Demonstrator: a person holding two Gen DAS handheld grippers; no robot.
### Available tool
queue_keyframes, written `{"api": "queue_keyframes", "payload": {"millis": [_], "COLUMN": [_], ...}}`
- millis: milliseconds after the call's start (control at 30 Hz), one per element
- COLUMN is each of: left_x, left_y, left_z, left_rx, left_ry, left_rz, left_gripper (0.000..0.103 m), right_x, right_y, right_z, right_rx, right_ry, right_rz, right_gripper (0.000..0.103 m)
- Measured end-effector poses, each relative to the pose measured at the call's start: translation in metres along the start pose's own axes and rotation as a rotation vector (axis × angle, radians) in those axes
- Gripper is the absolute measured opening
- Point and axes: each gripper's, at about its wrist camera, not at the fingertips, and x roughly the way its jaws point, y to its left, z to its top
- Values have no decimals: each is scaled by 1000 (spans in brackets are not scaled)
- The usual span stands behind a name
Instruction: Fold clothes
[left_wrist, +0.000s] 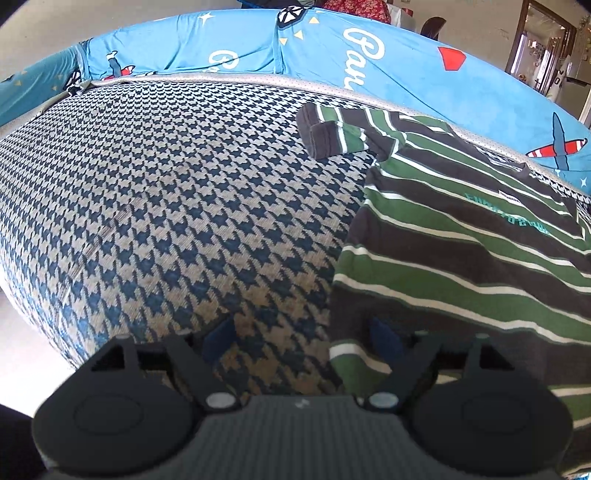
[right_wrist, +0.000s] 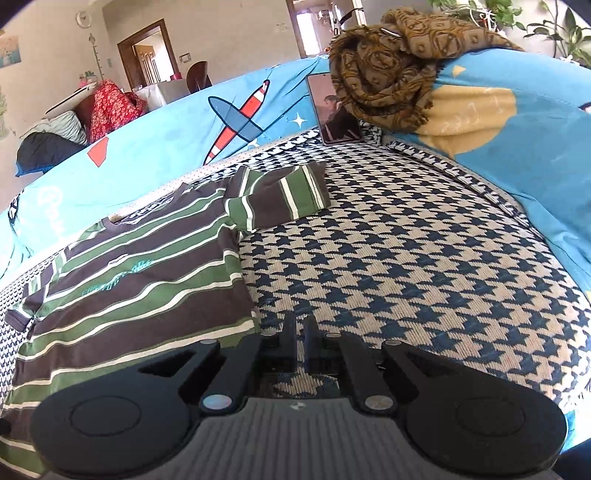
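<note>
A green, brown and white striped shirt (left_wrist: 461, 251) lies flat, front up, on a houndstooth sofa cover (left_wrist: 166, 206). One sleeve (left_wrist: 332, 133) is folded in near the back edge. My left gripper (left_wrist: 301, 336) is open low over the shirt's side edge. Its right fingertip (left_wrist: 384, 334) is over the fabric and the other is over the cover. In the right wrist view the shirt (right_wrist: 140, 280) lies at the left, its other sleeve (right_wrist: 288, 192) pointing right. My right gripper (right_wrist: 300, 332) is shut just right of the shirt's edge, over the cover (right_wrist: 406, 258), with nothing seen between its fingers.
A blue printed blanket (right_wrist: 166, 140) drapes the sofa back and right armrest. A phone (right_wrist: 334, 107) leans against it, under a bunched brown patterned scarf (right_wrist: 399, 62). Red flowered cloth (right_wrist: 110, 107) lies behind the sofa. Wide bare cover spreads left of the shirt in the left wrist view.
</note>
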Motion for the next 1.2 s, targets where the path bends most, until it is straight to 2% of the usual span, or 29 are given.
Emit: {"api": "queue_keyframes", "payload": {"millis": [67,167,300,567,767,900,967,1033,1200], "left_x": [-2,-6,-12,-19,-21,-21,-21,-21,-20], "left_y": [5,10,12,4,-1,-5,-6,-3,6], "left_z": [0,-2,-8,-18,-27,-30,-30,-29,-27], "left_rx": [-20,-40,-47,-26,-1,18,20,6,-30], "left_ry": [3,8,12,16,26,30,30,28,29], "left_rz": [2,-22,-65,-80,-82,-78,-76,-72,-53], "left_gripper": [80,80,80,81,81,82,82,82,84], "right_x": [-8,-18,-29,-36,-37,-36,-37,-39,-54], "right_y": [-4,-8,-13,-1,9,14,15,12,1], "right_z": [-5,-17,-32,-47,-54,-59,-60,-59,-57], "right_rx": [-2,-20,16,-93,-186,-247,-258,-235,-173], "right_ry": [12,40,82,77,73,62,53,42,-43], "right_rz": [49,79,119,115,100,80,69,55,-114], "right_gripper": [6,10,11,21,22,22,9,2,1]}}
